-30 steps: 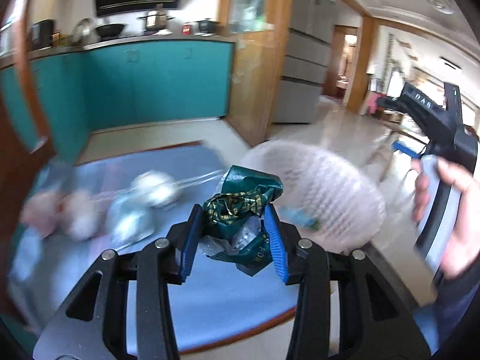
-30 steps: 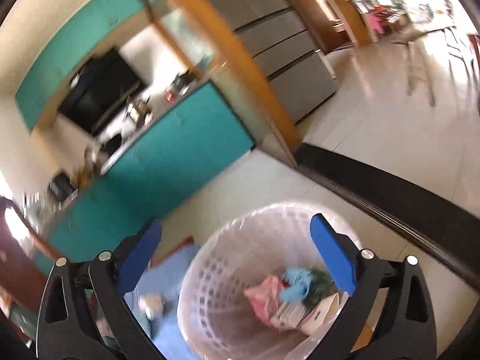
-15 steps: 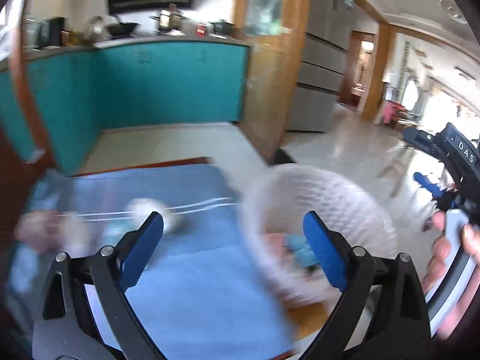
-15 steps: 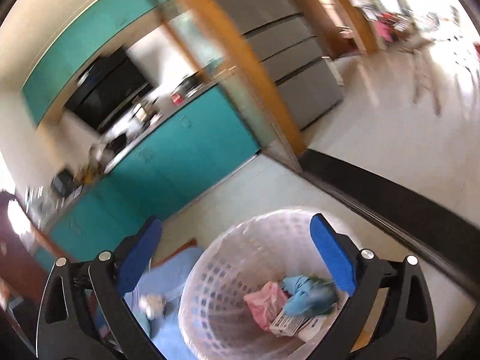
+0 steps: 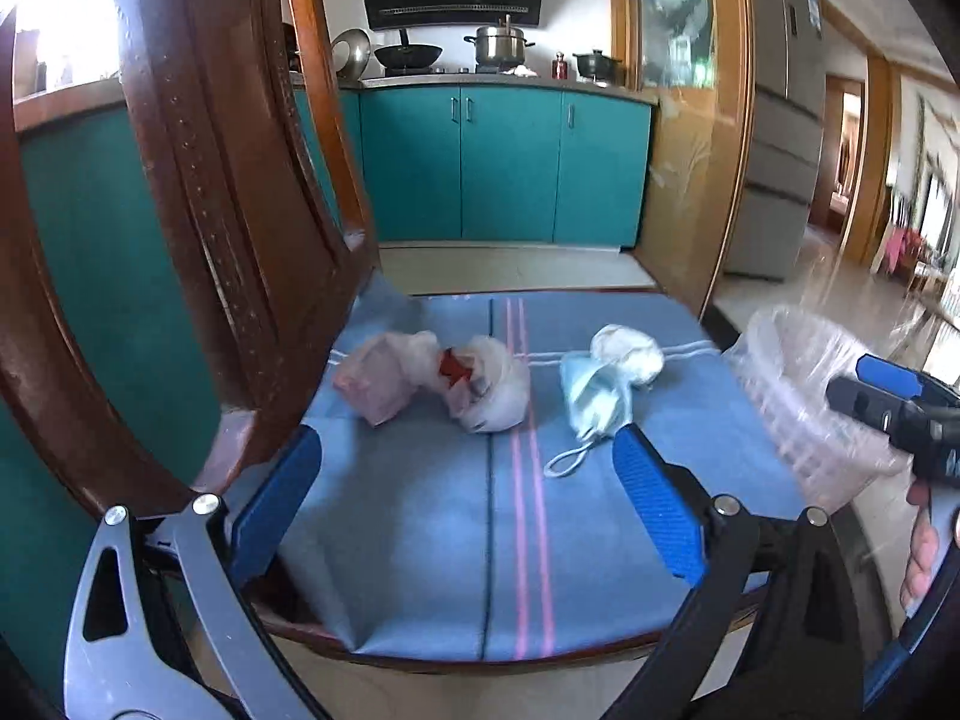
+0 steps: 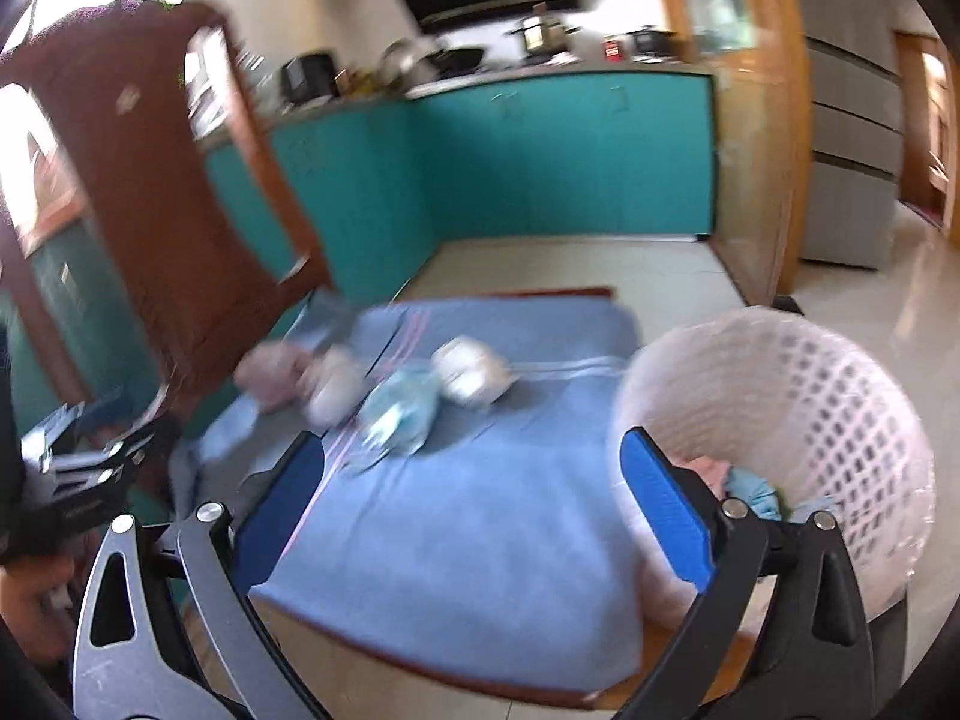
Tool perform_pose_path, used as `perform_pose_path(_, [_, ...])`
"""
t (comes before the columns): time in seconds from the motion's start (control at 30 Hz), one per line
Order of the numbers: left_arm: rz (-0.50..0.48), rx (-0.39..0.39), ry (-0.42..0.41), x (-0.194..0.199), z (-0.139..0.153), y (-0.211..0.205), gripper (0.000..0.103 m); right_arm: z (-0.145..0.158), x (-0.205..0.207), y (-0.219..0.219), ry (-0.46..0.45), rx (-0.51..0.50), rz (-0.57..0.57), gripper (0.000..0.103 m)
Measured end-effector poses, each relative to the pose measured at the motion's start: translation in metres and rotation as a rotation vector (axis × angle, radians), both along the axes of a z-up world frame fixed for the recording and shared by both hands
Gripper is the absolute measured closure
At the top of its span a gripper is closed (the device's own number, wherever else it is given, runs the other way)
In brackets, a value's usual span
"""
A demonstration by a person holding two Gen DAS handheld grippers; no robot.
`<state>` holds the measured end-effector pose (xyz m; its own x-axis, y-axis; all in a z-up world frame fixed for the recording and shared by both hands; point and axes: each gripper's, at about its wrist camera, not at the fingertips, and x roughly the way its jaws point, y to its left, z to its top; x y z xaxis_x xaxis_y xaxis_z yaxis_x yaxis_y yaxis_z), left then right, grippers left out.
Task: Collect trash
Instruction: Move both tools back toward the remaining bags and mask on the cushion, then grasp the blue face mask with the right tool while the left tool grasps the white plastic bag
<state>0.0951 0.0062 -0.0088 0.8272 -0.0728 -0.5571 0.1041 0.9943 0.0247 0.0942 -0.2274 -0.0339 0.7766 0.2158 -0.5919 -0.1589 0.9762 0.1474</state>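
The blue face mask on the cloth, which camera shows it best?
The left wrist view: the face mask is sharp there, its ear loop trailing toward the camera. The right wrist view shows it only as a motion-blurred blue smear.

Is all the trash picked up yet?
Not yet. The white mesh basket already holds some scraps. Both the left gripper and right gripper are open and empty. Left on the blue cloth: pink-white plastic bags, a blue face mask, a white wad.

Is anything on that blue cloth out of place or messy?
Yes. Litter lies loose on the blue cloth: a crumpled face mask with its loop trailing, a balled white tissue beside it, and two scrunched plastic bags further left. The white basket already holds other trash.
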Motion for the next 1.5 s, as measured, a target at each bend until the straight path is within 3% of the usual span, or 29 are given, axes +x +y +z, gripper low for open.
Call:
perform_pose_path(0.23, [-0.014, -0.032, 0.031, 0.003, -0.006, -0.002, 0.006, -0.017, 0.002, 0.034, 0.029, -0.051, 0.037, 0.006])
perform_pose_path(1.17, [-0.041, -0.037, 0.064, -0.001, -0.012, -0.015, 0.006, -0.027, 0.010, 0.029, 0.049, -0.070, 0.017, 0.006])
perform_pose_path(1.37, [-0.029, -0.055, 0.075, 0.003, -0.013, -0.009, 0.006, -0.036, 0.030, 0.045, 0.072, -0.074, 0.020, 0.006])
perform_pose_path(1.5, [-0.009, -0.067, 0.093, 0.008, -0.018, -0.003, 0.006, -0.050, 0.065, 0.061, 0.122, -0.049, 0.012, 0.006])
